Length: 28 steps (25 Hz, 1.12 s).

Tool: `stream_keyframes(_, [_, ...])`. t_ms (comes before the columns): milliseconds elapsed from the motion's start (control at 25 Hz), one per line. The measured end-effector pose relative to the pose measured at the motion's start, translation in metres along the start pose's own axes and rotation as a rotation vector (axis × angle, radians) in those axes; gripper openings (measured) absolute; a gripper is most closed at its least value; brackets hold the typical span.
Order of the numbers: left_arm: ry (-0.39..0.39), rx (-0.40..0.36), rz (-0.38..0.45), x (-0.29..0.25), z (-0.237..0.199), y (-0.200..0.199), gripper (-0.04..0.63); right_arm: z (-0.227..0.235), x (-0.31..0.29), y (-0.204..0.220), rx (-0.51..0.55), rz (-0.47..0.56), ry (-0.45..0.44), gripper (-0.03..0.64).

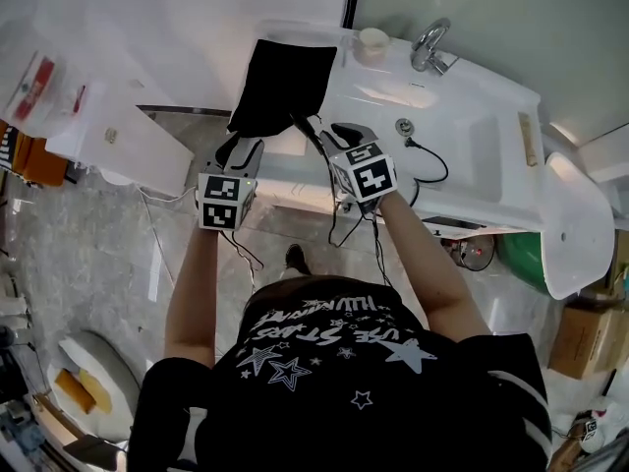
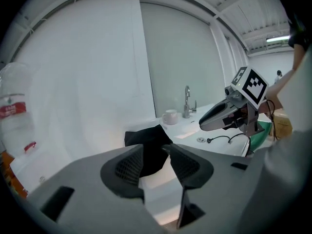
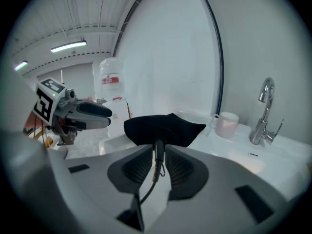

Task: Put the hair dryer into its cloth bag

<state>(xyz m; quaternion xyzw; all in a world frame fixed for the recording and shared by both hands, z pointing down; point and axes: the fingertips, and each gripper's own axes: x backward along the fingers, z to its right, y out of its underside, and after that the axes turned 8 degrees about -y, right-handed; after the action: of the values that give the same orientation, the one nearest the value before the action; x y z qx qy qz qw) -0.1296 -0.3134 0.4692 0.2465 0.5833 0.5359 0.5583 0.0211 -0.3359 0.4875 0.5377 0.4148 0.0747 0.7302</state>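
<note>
The black cloth bag (image 1: 285, 82) lies bulging on the left end of the white counter (image 1: 393, 91). The hair dryer itself is not visible. A black cord (image 1: 307, 126) runs from the bag's near side toward me. My right gripper (image 1: 342, 134) sits just in front of the bag. In the right gripper view its jaws (image 3: 158, 162) are shut on that cord (image 3: 157, 152), with the bag (image 3: 163, 126) right behind. My left gripper (image 1: 241, 150) hovers beside it, short of the bag's left corner. Its jaws (image 2: 156, 162) stand open with nothing between them, and the bag (image 2: 146, 138) shows beyond the gap.
A white cup (image 1: 371, 39) and a chrome faucet (image 1: 430, 45) stand at the counter's back by the sink basin (image 1: 462, 136). A black cable with a plug (image 1: 428, 160) lies by the drain. A green bucket (image 1: 521, 254) and cardboard boxes (image 1: 585, 337) sit at the right.
</note>
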Motion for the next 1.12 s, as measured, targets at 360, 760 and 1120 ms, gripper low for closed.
stream_keyframes(360, [-0.042,0.076,0.068,0.037,0.043,-0.011,0.022,-0.01,0.061,0.018,0.01,0.042,-0.015,0.008])
stream_keyframes(760, [-0.049,0.124,0.091,0.074,0.09,-0.007,0.009,-0.012,0.125,0.045,-0.005,0.081,0.045,0.006])
stream_keyframes(1120, [-0.044,0.141,0.073,0.116,0.132,0.006,0.009,-0.037,0.177,0.08,0.001,0.087,0.045,0.005])
